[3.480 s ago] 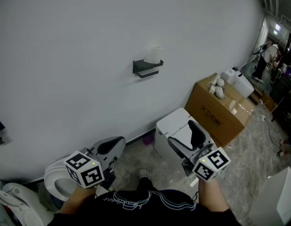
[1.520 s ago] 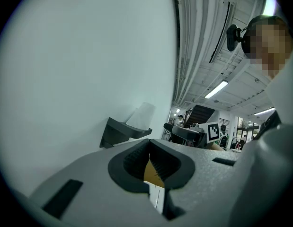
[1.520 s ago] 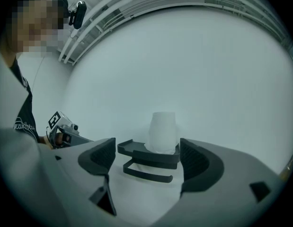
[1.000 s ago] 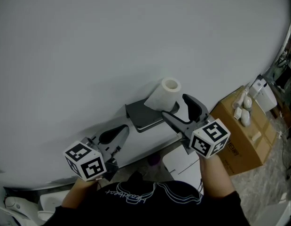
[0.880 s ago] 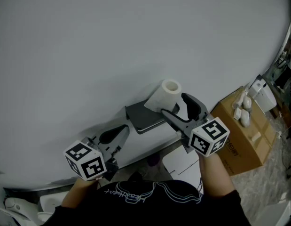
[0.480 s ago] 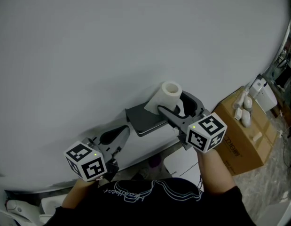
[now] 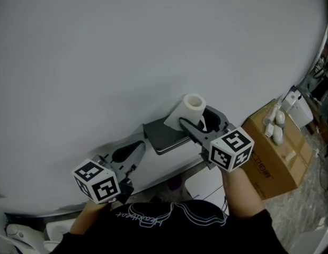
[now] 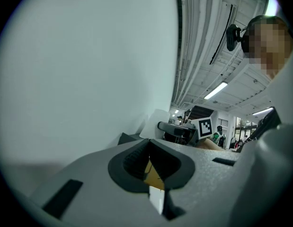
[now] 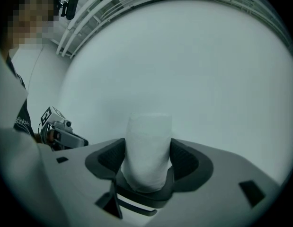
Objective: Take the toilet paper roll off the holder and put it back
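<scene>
White wall point(image 7: 100, 46) backs the holder point(image 7: 162, 135); toilet paper roll point(image 7: 189, 109) stands upright on it. Right hand-held gripper point(image 7: 200, 118) is closing, pads touching the roll's sides. Left hand-held gripper point(image 7: 126, 153) is pressed together, empty. Risk: the soft roll crushes or slips in a skewed lift.

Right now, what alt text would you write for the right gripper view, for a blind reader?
The right gripper is closing its jaws on an upright white toilet paper roll, pads against its sides, before a plain pale wall. The left gripper shows at the left.
</scene>
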`<state>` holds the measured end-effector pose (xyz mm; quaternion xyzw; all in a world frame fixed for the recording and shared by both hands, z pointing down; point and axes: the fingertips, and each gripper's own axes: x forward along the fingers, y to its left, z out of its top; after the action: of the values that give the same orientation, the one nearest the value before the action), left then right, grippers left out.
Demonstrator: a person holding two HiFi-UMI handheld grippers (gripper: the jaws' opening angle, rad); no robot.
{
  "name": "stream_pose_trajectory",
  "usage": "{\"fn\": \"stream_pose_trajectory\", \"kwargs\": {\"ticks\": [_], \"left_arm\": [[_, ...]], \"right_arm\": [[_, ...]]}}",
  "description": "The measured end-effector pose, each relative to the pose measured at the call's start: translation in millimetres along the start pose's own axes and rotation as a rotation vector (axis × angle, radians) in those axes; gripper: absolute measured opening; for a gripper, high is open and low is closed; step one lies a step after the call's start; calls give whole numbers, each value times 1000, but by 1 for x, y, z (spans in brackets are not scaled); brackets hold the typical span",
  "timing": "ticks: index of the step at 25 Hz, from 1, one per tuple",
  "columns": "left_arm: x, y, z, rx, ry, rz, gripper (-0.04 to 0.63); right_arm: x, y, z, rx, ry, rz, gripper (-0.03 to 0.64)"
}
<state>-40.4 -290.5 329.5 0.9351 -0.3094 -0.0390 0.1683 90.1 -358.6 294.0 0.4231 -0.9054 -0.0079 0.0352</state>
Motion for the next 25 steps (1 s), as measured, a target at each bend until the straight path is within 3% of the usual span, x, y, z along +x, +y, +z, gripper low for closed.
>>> {"fn": "stream_pose_trajectory", "kwargs": {"ticks": [4,25], "left_arm": [[0,2,-2,0,-3,1,5],[-1,-2,-3,20,4,21,6]], "right_arm": [[1,-3,-2,-3,10,-9,267],[0,2,6,-27,-8,-11,268]]}}
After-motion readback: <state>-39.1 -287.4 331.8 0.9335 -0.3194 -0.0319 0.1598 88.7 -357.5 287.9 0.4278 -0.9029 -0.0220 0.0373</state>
